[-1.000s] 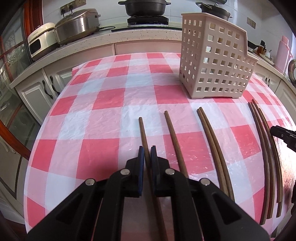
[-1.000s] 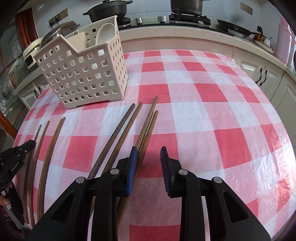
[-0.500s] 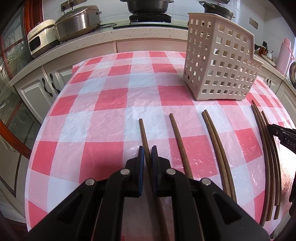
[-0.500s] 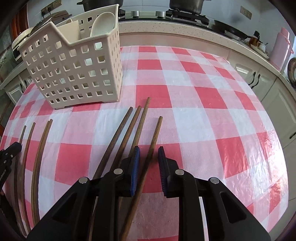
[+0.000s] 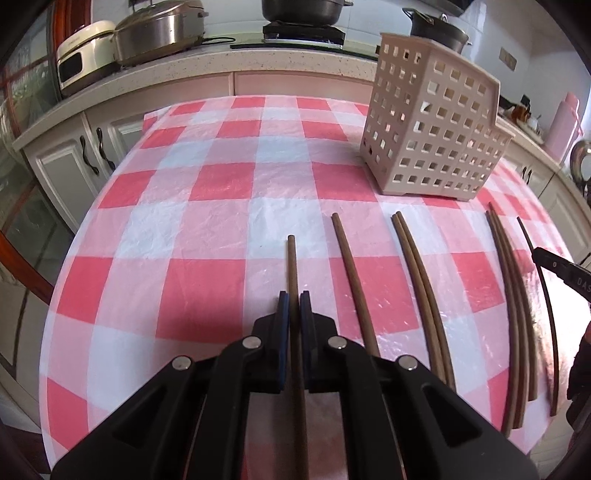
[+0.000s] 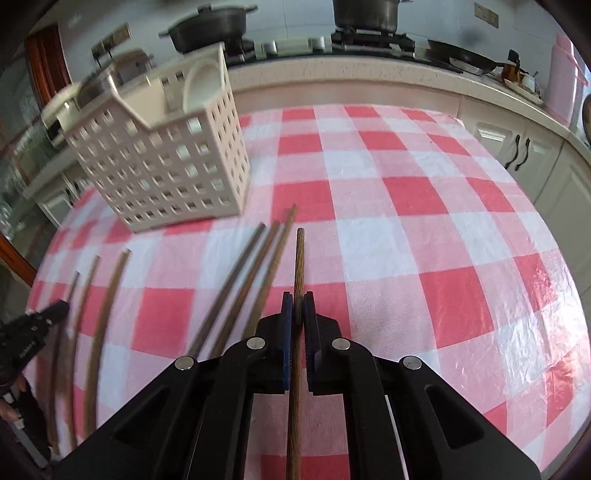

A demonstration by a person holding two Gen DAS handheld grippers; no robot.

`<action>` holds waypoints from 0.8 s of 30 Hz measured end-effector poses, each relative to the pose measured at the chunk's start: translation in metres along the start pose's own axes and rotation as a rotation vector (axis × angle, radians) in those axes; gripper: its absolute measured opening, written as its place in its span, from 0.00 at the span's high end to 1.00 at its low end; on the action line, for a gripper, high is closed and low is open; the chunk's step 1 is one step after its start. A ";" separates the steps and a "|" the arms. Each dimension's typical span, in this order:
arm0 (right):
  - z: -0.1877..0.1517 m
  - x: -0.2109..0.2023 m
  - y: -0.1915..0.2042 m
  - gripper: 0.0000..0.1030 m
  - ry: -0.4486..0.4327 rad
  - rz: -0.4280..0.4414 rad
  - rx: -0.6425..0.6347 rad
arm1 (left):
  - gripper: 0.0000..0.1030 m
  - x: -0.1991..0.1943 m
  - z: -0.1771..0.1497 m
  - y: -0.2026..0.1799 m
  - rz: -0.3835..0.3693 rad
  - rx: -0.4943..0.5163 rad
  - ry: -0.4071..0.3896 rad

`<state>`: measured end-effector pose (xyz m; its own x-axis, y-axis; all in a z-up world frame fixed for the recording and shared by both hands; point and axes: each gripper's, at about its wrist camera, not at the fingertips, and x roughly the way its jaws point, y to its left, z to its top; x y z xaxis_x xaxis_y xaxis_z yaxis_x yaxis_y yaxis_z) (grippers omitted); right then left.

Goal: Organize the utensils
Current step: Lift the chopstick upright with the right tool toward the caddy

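- The left gripper [image 5: 294,308] is pinched tight on one brown chopstick [image 5: 292,266]. The stick runs straight out past its blue pads [image 5: 283,314].
- The right gripper [image 6: 297,308] is also squeezed shut on its own chopstick [image 6: 299,258]. Its jaws have just been closing, and the stick sits right between them.
- Both sticks point away over the red and white checked tablecloth [image 5: 207,192].
- More chopsticks lie flat on the cloth between the two grippers. In the left view there is a single stick [image 5: 352,280] just beside the held one, then a pair [image 5: 421,288] touching each other, then a bunch [image 5: 511,295] farther right.
- In the right view three loose sticks [image 6: 243,280] lie just left of the held one.
- Farther back stands the pale utensil basket [image 5: 436,144] with square holes. It stands upright on the cloth, apart from the stick tips. Something white [image 6: 201,86] sticks up inside it.
- Behind the table is a kitchen counter [image 5: 258,64] with pots [image 5: 303,9] on a stove.
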<state>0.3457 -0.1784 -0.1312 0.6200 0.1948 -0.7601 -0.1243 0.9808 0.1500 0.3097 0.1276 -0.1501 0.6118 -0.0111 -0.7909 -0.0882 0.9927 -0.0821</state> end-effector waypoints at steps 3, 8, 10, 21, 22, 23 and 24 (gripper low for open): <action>0.002 -0.014 -0.001 0.94 -0.046 0.030 0.006 | 0.94 -0.011 0.001 -0.001 0.005 -0.006 -0.026; 0.005 -0.042 -0.001 0.94 -0.130 0.070 0.003 | 0.94 -0.039 0.006 -0.012 0.014 0.004 -0.109; 0.006 -0.057 0.000 0.94 -0.173 0.090 -0.006 | 0.94 -0.051 0.008 -0.017 0.019 0.013 -0.145; 0.001 -0.123 0.007 0.94 -0.344 0.132 -0.053 | 0.94 -0.137 0.013 -0.044 0.009 0.049 -0.384; 0.000 -0.128 0.008 0.94 -0.359 0.133 -0.057 | 0.94 -0.143 0.012 -0.046 0.010 0.053 -0.397; -0.001 -0.134 0.009 0.94 -0.372 0.134 -0.061 | 0.94 -0.149 0.011 -0.047 0.012 0.057 -0.414; -0.001 -0.137 0.010 0.94 -0.380 0.135 -0.064 | 0.94 -0.156 0.009 -0.050 0.014 0.061 -0.432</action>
<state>0.2587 -0.1956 -0.0268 0.8353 0.3206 -0.4467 -0.2650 0.9466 0.1838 0.2263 0.0810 -0.0173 0.8847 0.0404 -0.4645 -0.0596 0.9979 -0.0268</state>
